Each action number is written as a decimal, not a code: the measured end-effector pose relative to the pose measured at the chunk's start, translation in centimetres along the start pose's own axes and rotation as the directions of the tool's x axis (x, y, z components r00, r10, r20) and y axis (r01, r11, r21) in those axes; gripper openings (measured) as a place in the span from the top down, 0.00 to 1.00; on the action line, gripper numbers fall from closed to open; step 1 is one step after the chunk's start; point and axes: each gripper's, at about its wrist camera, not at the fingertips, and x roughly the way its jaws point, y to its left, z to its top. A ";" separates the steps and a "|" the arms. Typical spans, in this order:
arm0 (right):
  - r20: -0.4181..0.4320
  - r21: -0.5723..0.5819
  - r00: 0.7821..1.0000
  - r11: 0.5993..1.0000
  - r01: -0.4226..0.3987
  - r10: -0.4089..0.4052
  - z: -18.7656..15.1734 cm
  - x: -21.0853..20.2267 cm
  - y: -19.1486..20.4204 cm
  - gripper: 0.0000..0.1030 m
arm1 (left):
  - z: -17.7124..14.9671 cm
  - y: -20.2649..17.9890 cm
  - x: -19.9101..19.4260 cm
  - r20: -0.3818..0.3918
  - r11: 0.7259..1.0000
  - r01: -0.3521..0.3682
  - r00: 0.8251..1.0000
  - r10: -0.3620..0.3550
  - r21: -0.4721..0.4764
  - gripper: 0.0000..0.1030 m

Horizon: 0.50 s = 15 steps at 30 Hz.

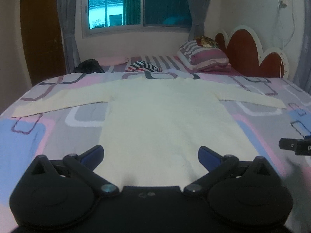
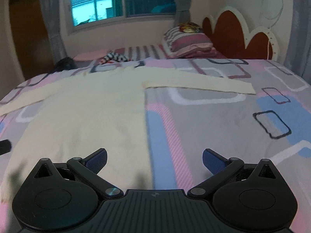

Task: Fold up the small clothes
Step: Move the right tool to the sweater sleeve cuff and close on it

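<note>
A cream long-sleeved sweater (image 1: 155, 112) lies flat on the bed with both sleeves spread out to the sides. My left gripper (image 1: 151, 155) is open and empty, hovering over the sweater's bottom hem. My right gripper (image 2: 154, 160) is open and empty, over the sweater's (image 2: 93, 106) lower right edge and the bedspread beside it. The right sleeve (image 2: 204, 82) stretches away to the right. The right gripper's tip shows at the right edge of the left wrist view (image 1: 295, 145).
The bed has a pink, grey and blue patterned bedspread (image 1: 48, 132). At the far side lie a striped garment (image 1: 143, 67), a dark garment (image 1: 88, 66) and stacked striped pillows (image 1: 204, 56). A red and white headboard (image 1: 250, 56) stands at the right; a window (image 1: 124, 3) is behind.
</note>
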 end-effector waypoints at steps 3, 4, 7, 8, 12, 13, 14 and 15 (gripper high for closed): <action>0.006 0.024 1.000 0.999 0.027 -0.027 1.6 2.2 -1.6 0.00 | 1.4 -0.2 2.6 -0.005 1.000 -0.019 1.000 0.019 0.022 0.00; 0.009 0.038 1.000 0.999 0.022 -0.022 2.1 2.9 -2.3 0.00 | 2.0 0.0 3.7 -0.008 1.000 -0.009 1.000 0.009 0.020 0.00; 0.029 0.067 0.998 0.997 0.045 -0.047 4.3 5.3 -4.0 0.00 | 3.7 0.9 6.6 -0.033 1.000 0.008 0.999 -0.009 -0.024 0.00; 0.040 0.070 0.997 0.996 0.060 -0.063 5.1 5.9 -4.3 0.00 | 4.0 1.2 7.5 -0.046 0.999 0.009 0.999 -0.011 -0.036 0.00; 0.083 0.096 0.993 0.992 0.077 -0.085 8.4 9.3 -6.6 0.00 | 5.8 2.1 11.8 -0.067 0.999 0.000 0.998 -0.004 -0.052 0.00; 0.093 0.102 0.991 0.991 0.083 -0.092 9.2 10.1 -7.2 0.00 | 6.1 2.4 12.9 -0.074 0.999 -0.006 0.997 0.002 -0.053 0.00; 0.105 0.111 0.989 0.990 0.089 -0.100 9.9 10.9 -8.0 0.00 | 6.4 2.6 13.8 -0.080 0.999 -0.013 0.997 0.009 -0.049 0.00; 0.118 0.127 0.987 0.987 0.096 -0.111 10.6 11.8 -9.0 0.00 | 6.7 2.7 14.7 -0.087 0.999 -0.028 0.996 0.025 -0.042 0.00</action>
